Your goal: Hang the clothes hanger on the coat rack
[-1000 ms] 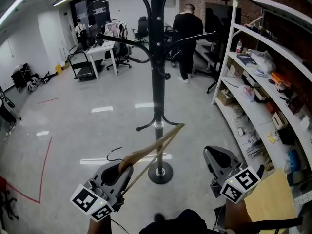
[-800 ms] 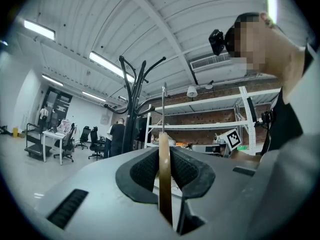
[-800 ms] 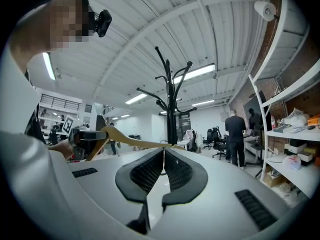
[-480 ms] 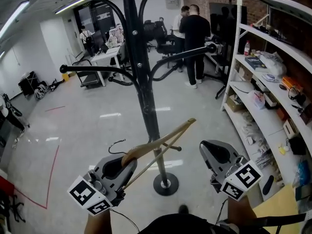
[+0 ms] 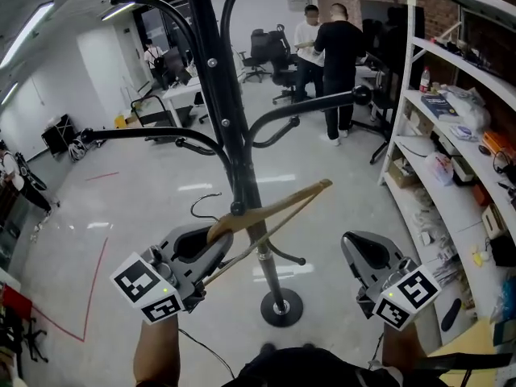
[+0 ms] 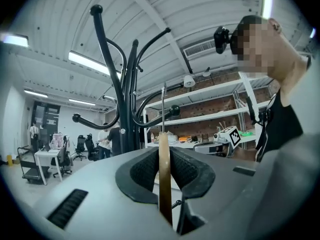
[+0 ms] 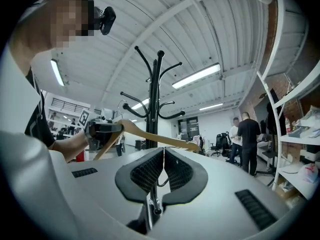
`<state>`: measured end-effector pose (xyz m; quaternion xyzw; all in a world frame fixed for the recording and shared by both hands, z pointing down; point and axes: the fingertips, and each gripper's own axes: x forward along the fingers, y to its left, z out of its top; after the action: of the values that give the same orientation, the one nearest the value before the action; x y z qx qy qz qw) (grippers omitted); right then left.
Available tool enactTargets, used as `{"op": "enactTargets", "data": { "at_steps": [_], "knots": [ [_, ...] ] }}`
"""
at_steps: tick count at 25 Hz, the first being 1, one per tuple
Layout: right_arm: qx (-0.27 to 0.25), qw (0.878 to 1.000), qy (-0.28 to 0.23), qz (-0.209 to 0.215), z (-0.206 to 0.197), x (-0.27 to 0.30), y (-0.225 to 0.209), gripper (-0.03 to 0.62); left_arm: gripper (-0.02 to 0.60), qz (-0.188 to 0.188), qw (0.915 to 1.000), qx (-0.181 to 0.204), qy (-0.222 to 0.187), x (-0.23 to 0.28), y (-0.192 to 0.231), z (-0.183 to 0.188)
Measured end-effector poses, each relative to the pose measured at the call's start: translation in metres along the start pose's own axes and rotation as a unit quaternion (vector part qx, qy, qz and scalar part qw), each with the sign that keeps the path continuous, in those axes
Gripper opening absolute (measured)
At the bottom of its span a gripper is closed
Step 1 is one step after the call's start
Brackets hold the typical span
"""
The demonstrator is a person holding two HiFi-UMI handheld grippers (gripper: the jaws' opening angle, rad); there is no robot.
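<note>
Surrounding the coat rack [image 5: 222, 103], glossy grey office floor [image 5: 121, 208].

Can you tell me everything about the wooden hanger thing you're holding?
The wooden hanger is pale, smooth wood shaped like a flat triangle: two sloping arms and a thin bar underneath. A dark wire hook curls up from its top. The left tongs pinch it near the hook, so its long end sticks out, tilted up toward the right. It crosses in front of the black coat rack pole, but its hook is on no arm yet. Whether it touches the pole cannot be told.
</note>
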<state>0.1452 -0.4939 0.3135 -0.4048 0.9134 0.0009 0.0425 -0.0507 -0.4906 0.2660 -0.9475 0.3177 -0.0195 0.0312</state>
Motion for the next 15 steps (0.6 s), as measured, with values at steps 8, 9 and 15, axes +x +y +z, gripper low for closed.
{"op": "enactTargets", "data": {
  "at_steps": [8,9,15],
  "knots": [
    [0.004,0.999,0.005,-0.053,-0.005,-0.001,-0.009,0.009,0.052,-0.078,0.9968,-0.004,0.017,0.036,0.016,-0.009],
    [0.006,0.998,0.007,-0.059,-0.006,-0.002,-0.010,0.009,0.052,-0.087,0.9960,-0.002,0.020,0.040,0.017,-0.011],
    [0.002,0.996,0.014,-0.088,-0.010,-0.006,-0.013,0.008,0.052,-0.126,0.9915,0.004,0.034,0.055,0.019,-0.023]
  ]
}}
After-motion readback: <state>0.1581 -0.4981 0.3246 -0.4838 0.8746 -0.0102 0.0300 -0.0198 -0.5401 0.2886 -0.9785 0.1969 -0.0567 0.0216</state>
